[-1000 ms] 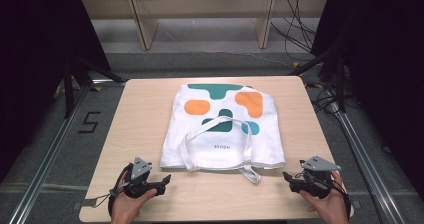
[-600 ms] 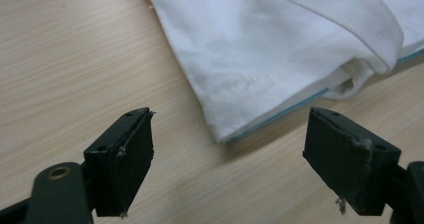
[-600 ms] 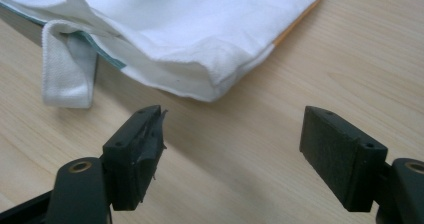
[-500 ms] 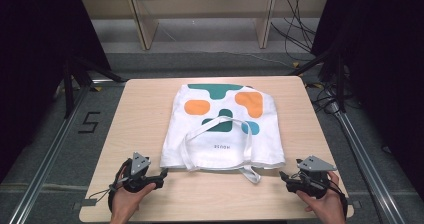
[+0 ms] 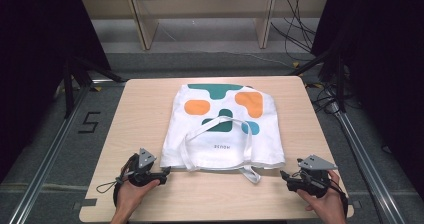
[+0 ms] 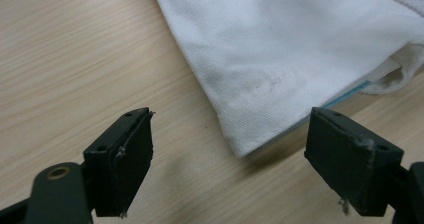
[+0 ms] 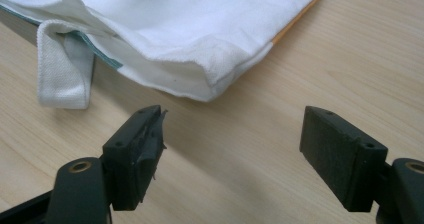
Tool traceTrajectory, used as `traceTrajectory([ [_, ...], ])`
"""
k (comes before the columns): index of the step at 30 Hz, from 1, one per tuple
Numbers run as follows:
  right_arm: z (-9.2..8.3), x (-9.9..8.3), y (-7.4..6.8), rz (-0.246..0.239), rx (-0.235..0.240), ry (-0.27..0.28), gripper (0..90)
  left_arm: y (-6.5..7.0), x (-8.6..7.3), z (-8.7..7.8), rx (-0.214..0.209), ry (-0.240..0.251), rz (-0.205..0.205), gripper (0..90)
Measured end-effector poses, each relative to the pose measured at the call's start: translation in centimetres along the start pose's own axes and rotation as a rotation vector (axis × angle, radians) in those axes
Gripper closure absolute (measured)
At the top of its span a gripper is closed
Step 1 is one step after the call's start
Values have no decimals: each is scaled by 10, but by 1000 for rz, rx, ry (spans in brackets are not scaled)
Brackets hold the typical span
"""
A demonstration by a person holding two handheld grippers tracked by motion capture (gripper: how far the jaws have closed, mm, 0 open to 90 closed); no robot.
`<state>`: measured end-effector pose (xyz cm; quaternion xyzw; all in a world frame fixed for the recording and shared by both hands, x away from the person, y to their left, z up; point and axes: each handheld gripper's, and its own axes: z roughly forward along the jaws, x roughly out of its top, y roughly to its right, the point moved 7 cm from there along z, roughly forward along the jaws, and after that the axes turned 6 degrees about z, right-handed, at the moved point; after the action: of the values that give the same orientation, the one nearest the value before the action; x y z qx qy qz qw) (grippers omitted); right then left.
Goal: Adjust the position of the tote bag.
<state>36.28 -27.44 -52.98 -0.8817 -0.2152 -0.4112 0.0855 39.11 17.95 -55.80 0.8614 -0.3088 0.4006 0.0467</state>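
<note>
Left hand [image 5: 131,194] enters at 7 o'clock in the high view, wrapped around the left gripper [image 5: 165,171], jaws aimed toward 3 o'clock. Left gripper view: jaws spread wide, nothing between the pads [image 6: 131,154]. Right hand [image 5: 325,201] enters at 5 o'clock, holding the right gripper [image 5: 283,176], jaws aimed toward 9 o'clock. Right gripper view: jaws equally wide apart, nothing gripped. Both grippers sit low, probably just above the surface; contact can't be confirmed from these angles.
</note>
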Motion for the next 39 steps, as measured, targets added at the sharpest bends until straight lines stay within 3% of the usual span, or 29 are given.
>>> traceTrajectory([
  [4,2,0,1,-6,7,5,265,1,1,1,1,0,10,190],
  [8,0,0,0,13,4,-1,266,10,4,5,-37,2,31,190],
  [11,0,0,0,14,4,0,265,12,3,7,-29,-24,74,190],
  [14,1,-1,0,3,16,-11,265,9,6,11,-9,-23,32,198],
  [15,1,-1,0,3,17,-9,265,7,7,12,3,-14,35,208],
  [19,2,1,1,-14,4,1,265,8,9,16,-13,-23,57,261],
  [22,1,0,-1,1,17,-2,268,9,12,17,-11,-13,58,306],
  [23,1,2,2,-12,0,11,274,9,14,16,-9,4,61,306],
  [24,1,3,0,-5,9,13,289,7,18,15,-17,29,40,325],
  [26,0,5,-1,-41,4,29,311,5,19,15,-33,43,6,331],
  [28,0,5,-5,-24,0,32,311,3,19,13,-33,41,17,377],
  [29,1,9,-6,-70,8,44,318,3,25,11,-26,90,-10,399],
  [30,2,11,-7,-85,9,46,322,4,29,10,-17,103,-37,414],
  [31,3,12,-10,-81,10,42,322,3,30,10,-15,107,-32,431],
  [34,11,15,-12,-123,-8,26,335,-1,27,12,-6,56,22,462],
  [36,18,13,-12,-169,-21,-16,330,-1,27,12,-4,57,25,472],
  [39,22,15,-14,-170,-14,-28,319,-2,29,13,15,80,2,487],
])
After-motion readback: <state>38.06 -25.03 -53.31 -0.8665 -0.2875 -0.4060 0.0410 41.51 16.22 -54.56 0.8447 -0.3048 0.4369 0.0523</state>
